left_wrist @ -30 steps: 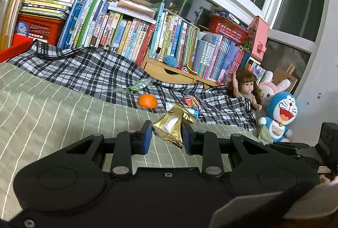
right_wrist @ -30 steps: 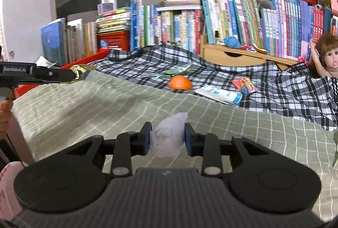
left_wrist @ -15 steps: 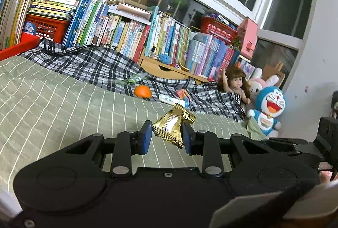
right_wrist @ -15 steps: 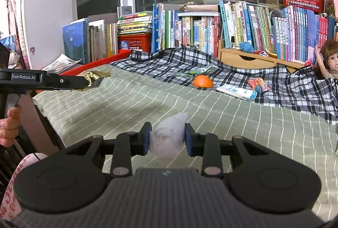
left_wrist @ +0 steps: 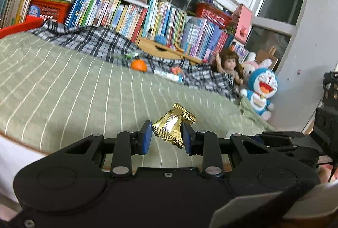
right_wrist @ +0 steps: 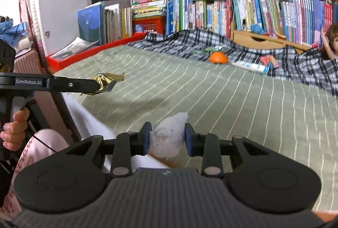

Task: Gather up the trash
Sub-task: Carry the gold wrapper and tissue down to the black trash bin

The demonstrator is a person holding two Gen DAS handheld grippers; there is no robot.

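Observation:
My left gripper (left_wrist: 166, 136) is shut on a crumpled gold foil wrapper (left_wrist: 172, 125), held above the near edge of the green striped bed (left_wrist: 84, 88). The right wrist view shows that same gold wrapper (right_wrist: 104, 80) at the tip of the left gripper (right_wrist: 99, 85). My right gripper (right_wrist: 168, 138) is shut on a white crumpled tissue (right_wrist: 168, 135) over the bed's near edge. Far across the bed lie an orange (right_wrist: 218, 57), a white tube (right_wrist: 250, 66), a small colourful wrapper (right_wrist: 269, 60) and a clear green wrapper (right_wrist: 211, 49) on the plaid blanket (right_wrist: 190, 42).
Rows of books (right_wrist: 211, 10) line the window sill behind the bed. A doll (left_wrist: 228, 65), a pink rabbit and a blue cat toy (left_wrist: 260, 90) sit at the right wall. A red bed rail (right_wrist: 95, 52) runs along the left side. A person's hand (right_wrist: 12, 130) grips the left tool's handle.
Both grippers have drawn back from the far side of the bed toward its near edge, each still holding its piece of trash. The bed's white side now shows below them.

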